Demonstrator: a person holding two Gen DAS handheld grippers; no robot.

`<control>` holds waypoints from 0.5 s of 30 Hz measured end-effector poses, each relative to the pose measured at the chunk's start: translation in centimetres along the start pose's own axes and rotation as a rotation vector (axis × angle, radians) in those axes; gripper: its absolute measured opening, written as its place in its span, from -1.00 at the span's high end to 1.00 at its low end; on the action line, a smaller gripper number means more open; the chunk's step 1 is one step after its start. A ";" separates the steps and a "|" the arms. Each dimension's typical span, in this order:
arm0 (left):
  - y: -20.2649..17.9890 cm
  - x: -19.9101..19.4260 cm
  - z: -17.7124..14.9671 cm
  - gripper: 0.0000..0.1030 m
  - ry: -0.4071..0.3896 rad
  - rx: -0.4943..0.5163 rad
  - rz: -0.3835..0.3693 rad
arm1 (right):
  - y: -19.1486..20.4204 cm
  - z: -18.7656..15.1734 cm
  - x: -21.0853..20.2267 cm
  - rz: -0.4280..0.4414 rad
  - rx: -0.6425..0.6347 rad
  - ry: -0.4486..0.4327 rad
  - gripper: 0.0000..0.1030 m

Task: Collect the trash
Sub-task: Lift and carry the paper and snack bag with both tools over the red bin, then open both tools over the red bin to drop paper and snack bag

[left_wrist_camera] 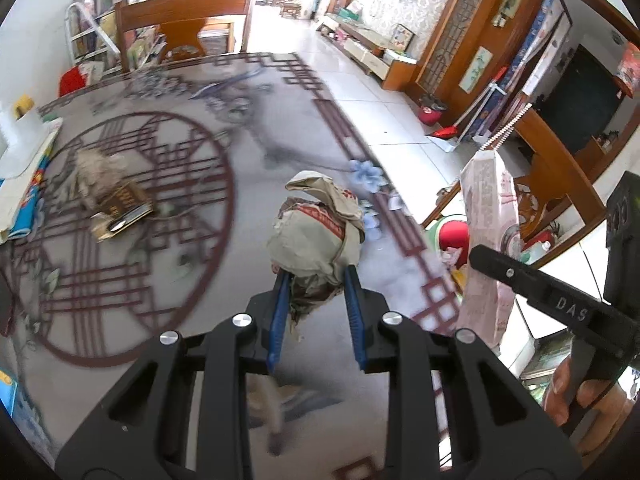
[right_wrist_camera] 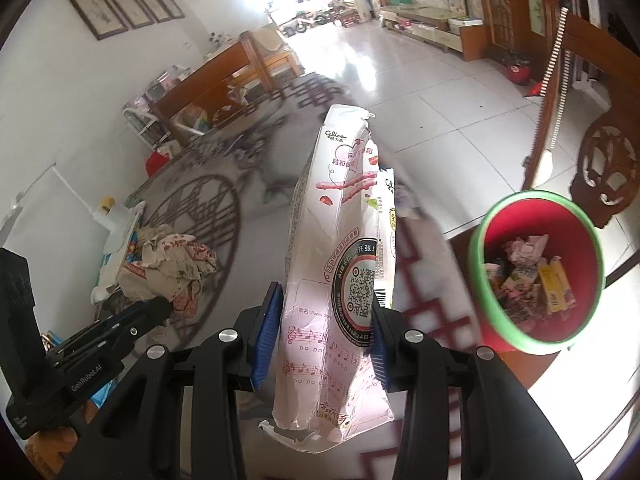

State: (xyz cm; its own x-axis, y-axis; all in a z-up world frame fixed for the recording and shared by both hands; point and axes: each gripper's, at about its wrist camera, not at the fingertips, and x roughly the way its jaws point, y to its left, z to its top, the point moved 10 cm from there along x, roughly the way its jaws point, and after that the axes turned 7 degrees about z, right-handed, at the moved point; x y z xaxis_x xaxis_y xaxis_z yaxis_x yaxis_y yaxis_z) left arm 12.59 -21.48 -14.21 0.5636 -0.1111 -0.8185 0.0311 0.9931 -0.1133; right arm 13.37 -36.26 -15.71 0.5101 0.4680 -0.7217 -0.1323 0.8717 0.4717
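My left gripper [left_wrist_camera: 316, 276] is shut on a crumpled beige and red paper wrapper [left_wrist_camera: 320, 232] and holds it above the patterned table [left_wrist_camera: 160, 168]; the wrapper also shows in the right wrist view [right_wrist_camera: 168, 268]. My right gripper [right_wrist_camera: 324, 292] is shut on a pink and white snack box [right_wrist_camera: 340, 248], flattened and upright; it shows in the left wrist view [left_wrist_camera: 490, 236] too. A red bin with a green rim [right_wrist_camera: 538, 268] stands on the floor beyond the table edge, right of the box, holding several scraps.
A crumpled tissue [left_wrist_camera: 98, 172] and a small dark and gold box [left_wrist_camera: 122, 210] lie on the table's left part. Papers and a white bottle [left_wrist_camera: 12, 128] sit at the left edge. A wooden chair [left_wrist_camera: 184, 24] stands at the far side, another [right_wrist_camera: 600, 168] by the bin.
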 end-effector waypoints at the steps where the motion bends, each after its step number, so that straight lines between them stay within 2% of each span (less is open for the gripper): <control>1: -0.8 0.1 0.1 0.49 -0.001 0.008 -0.006 | -0.8 0.1 -0.4 -0.005 0.007 -0.004 0.26; 9: -8.7 1.6 0.5 0.49 0.012 0.092 -0.069 | -7.9 0.1 -3.5 -0.058 0.103 -0.035 0.25; 15: -14.5 3.7 0.6 0.49 0.052 0.163 -0.131 | -13.4 0.2 -5.5 -0.108 0.168 -0.057 0.25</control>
State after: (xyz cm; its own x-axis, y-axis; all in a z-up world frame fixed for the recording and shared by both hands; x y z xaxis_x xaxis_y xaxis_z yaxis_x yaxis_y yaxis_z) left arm 14.74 -36.27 -15.25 0.5030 -0.2377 -0.8310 0.2367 0.9626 -0.1320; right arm 12.55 -50.54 -18.00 0.5619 0.3602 -0.7446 0.0670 0.8774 0.4750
